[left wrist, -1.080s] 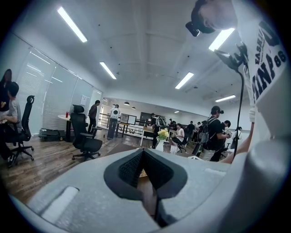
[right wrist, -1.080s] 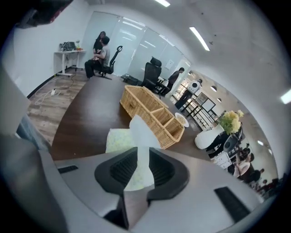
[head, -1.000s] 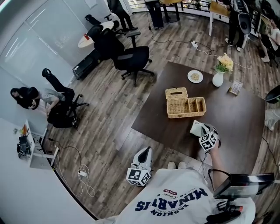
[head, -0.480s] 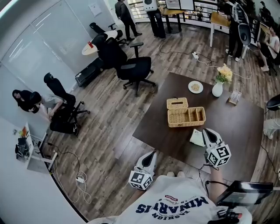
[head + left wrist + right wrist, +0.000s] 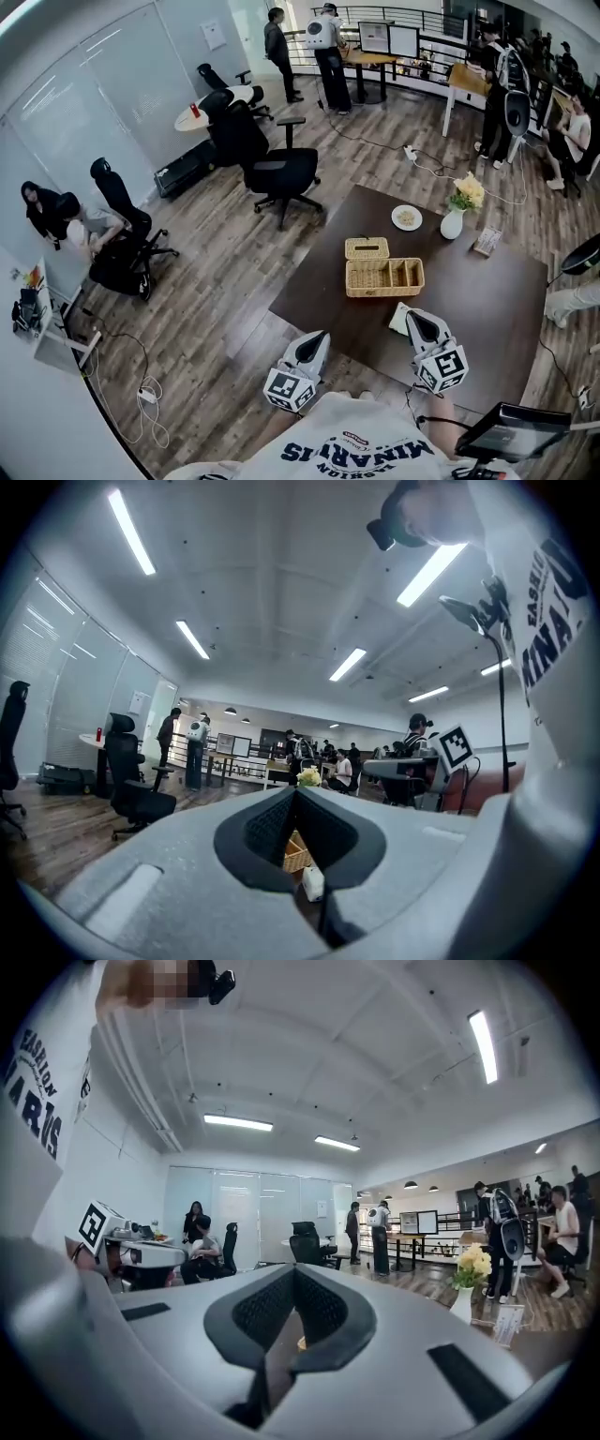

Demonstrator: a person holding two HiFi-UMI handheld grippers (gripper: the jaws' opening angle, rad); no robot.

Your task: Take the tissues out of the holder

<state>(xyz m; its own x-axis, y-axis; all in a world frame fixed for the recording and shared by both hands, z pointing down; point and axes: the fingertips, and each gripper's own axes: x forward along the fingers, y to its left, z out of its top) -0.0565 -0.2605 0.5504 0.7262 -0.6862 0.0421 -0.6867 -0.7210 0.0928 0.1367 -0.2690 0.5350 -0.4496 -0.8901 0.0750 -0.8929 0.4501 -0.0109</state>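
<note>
The tissue pack was a pale, flat packet lying out on the dark table, low and right of centre in the head view, just below the wicker holder. Its right edge was covered by the right gripper, so its long axis could not be judged; the holder's ran left to right across the frame. The right gripper's jaws were together with nothing between them. The left gripper, at lower centre off the table's edge, also had its jaws together and held nothing.
</note>
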